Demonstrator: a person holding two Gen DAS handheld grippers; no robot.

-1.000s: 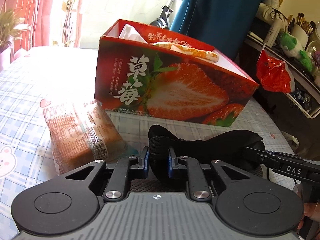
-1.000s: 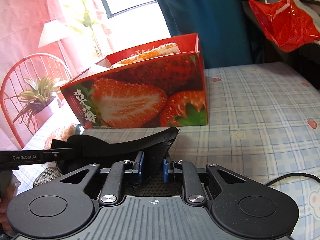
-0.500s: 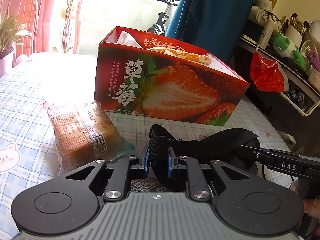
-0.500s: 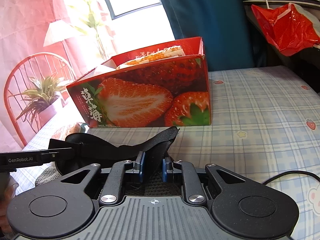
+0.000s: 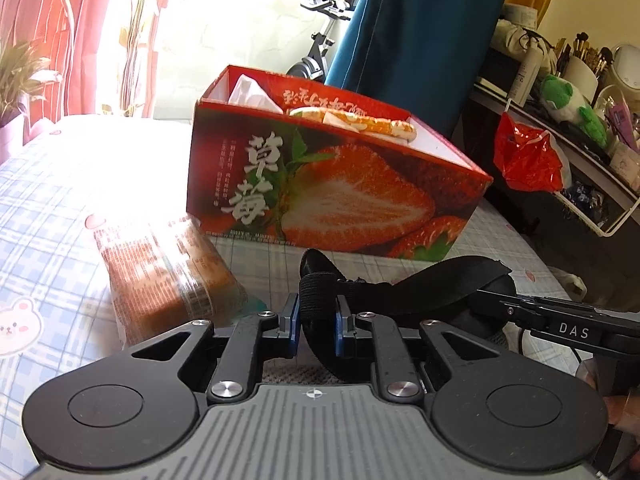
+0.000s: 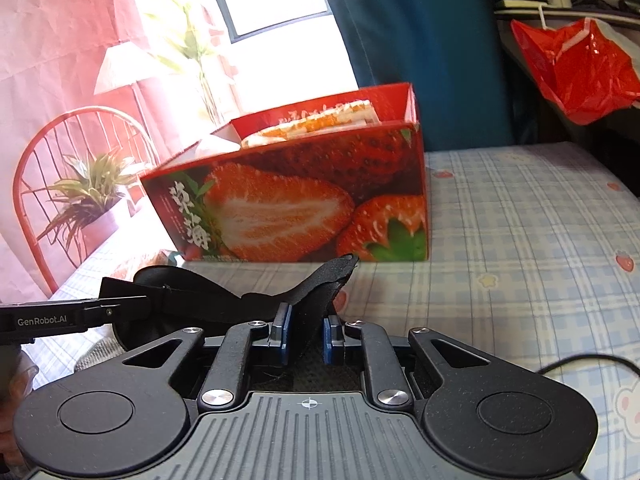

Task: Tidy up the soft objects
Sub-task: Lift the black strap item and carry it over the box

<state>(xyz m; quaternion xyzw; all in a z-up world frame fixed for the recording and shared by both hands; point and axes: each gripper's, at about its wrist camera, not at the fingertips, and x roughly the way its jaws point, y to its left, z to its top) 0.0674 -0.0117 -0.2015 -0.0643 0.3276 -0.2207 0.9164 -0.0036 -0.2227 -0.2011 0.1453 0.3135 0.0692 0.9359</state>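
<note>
Both views had shifted slightly against the strawberry box (image 5: 336,184), while the grips looked unchanged. Left gripper (image 5: 316,320) and right gripper (image 6: 305,334) were each clamped nearly closed on one end of the black soft band (image 5: 436,292), held just above the table's (image 6: 520,240) near edge. Only the left view showed the wrapped packet (image 5: 168,276) lying beside the box's left corner.

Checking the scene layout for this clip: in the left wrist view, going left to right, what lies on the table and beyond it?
Potted plant → wrapped bread packet → strawberry box → red plastic bag → green plush toy.
</note>
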